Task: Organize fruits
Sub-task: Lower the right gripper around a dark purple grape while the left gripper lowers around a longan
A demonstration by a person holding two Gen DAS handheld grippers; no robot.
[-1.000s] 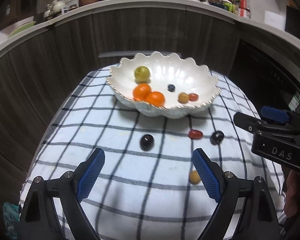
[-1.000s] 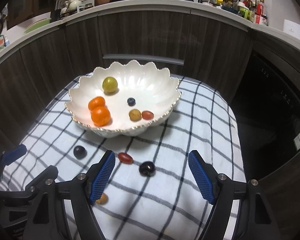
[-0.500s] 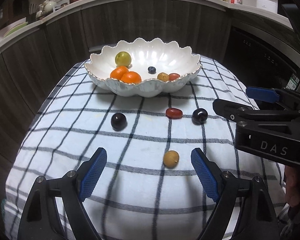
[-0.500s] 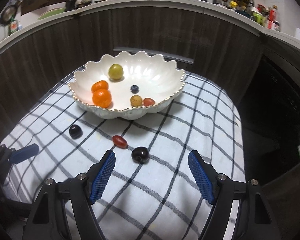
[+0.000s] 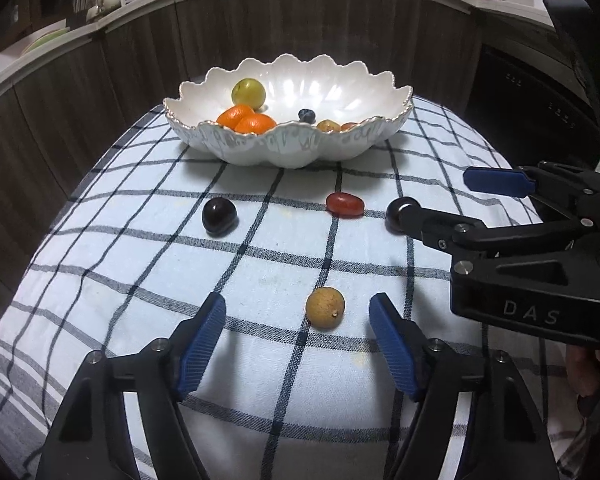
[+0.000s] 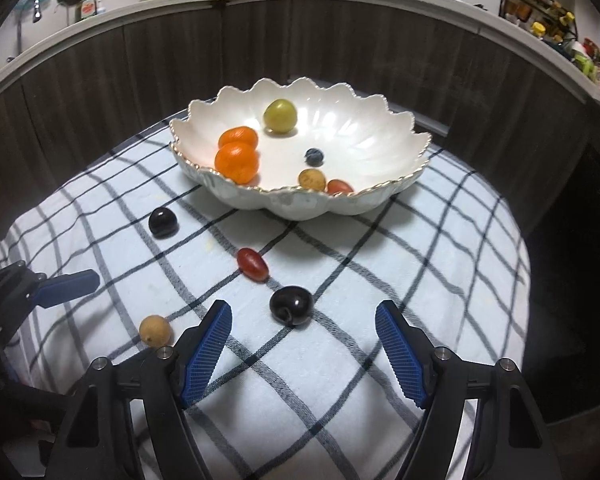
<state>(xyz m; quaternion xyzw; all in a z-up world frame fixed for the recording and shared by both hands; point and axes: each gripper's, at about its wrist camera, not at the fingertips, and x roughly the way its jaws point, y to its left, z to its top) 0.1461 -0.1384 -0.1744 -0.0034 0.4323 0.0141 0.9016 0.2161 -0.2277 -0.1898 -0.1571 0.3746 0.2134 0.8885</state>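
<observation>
Checked woven cloth (image 5: 140, 264) bears scalloped glossy bowl (image 5: 288, 152), round fruits.

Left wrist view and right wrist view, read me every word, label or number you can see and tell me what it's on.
"DAS": on the black body of the right gripper, seen in the left wrist view.
Labels on the counter bottles: too small and blurred to read.
Nothing readable on the bowl, fruit or cloth.

4 loose fruits (image 5: 325, 307) lie before the white scalloped bowl (image 5: 260, 152).
</observation>
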